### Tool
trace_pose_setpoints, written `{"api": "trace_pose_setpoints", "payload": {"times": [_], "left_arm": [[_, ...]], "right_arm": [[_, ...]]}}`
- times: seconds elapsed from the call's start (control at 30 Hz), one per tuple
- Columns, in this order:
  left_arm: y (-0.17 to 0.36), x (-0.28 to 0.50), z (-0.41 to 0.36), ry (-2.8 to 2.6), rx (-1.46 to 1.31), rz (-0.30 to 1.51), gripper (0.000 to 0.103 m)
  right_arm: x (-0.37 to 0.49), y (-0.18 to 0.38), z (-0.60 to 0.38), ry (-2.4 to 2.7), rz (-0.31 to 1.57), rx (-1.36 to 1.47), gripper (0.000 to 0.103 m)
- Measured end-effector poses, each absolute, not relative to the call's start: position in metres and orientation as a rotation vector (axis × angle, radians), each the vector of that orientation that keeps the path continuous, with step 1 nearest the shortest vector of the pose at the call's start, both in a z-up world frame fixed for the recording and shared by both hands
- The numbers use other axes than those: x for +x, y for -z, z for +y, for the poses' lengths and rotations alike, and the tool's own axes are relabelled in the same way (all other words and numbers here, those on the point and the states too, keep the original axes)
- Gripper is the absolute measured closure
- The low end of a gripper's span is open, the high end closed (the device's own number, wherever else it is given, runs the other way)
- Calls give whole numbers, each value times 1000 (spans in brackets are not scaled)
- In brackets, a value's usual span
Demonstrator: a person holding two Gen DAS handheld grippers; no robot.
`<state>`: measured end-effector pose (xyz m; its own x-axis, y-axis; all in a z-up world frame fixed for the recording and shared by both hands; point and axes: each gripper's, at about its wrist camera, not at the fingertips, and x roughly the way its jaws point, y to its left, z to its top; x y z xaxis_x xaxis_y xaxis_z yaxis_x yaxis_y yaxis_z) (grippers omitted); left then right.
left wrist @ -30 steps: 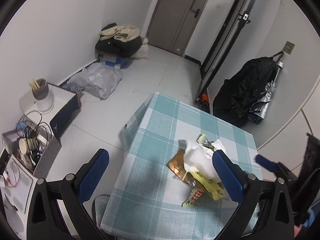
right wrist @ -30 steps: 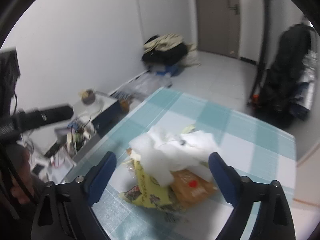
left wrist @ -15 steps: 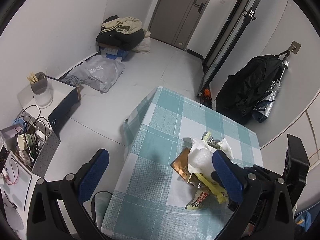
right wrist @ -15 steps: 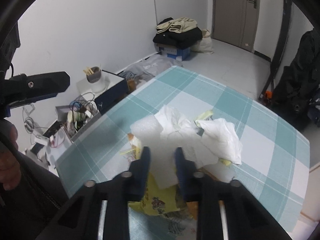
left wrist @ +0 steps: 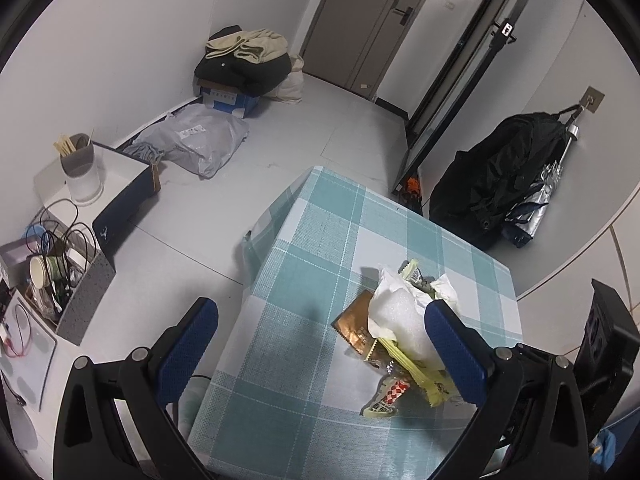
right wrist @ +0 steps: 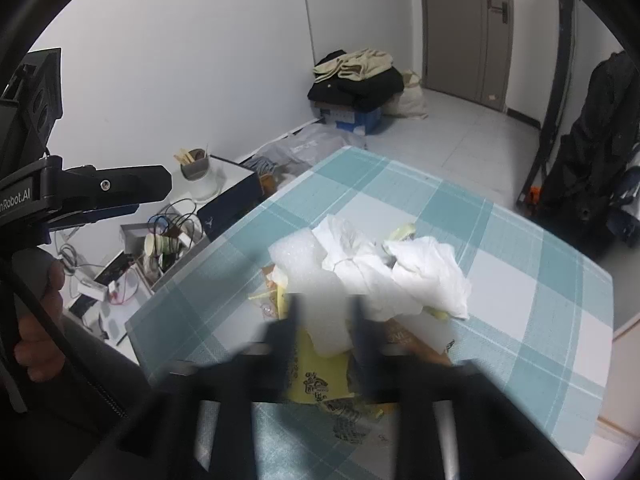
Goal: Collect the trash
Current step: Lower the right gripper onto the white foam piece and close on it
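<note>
Near our teal checked tablecloth's (left wrist: 328,248) right edge, our blurred right gripper (right wrist: 326,320), jaws just opening, is straddling white foam (right wrist: 316,280); left gripper (left wrist: 320,344) is hanging released.

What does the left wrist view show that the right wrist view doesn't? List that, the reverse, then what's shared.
Left wrist only: a red-checked wrapper and the wall hook. Right wrist only: a person's hand at the left edge. Both: the foam sheet, crumpled tissues, yellow wrapper, checked tablecloth and clothes pile.
</note>
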<state>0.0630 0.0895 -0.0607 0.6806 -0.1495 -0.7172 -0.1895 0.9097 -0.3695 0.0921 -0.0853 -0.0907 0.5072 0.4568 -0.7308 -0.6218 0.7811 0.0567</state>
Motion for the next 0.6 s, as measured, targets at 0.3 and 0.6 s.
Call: {"api": "trace_pose_setpoints", "payload": {"times": [0.3, 0.6], "left_arm": [[63, 63, 89, -50, -436, 823, 1], [65, 65, 89, -47, -433, 828, 1]], "right_arm": [[102, 107, -66, -647, 865, -278, 46], [102, 97, -86, -668, 859, -175, 70]]}}
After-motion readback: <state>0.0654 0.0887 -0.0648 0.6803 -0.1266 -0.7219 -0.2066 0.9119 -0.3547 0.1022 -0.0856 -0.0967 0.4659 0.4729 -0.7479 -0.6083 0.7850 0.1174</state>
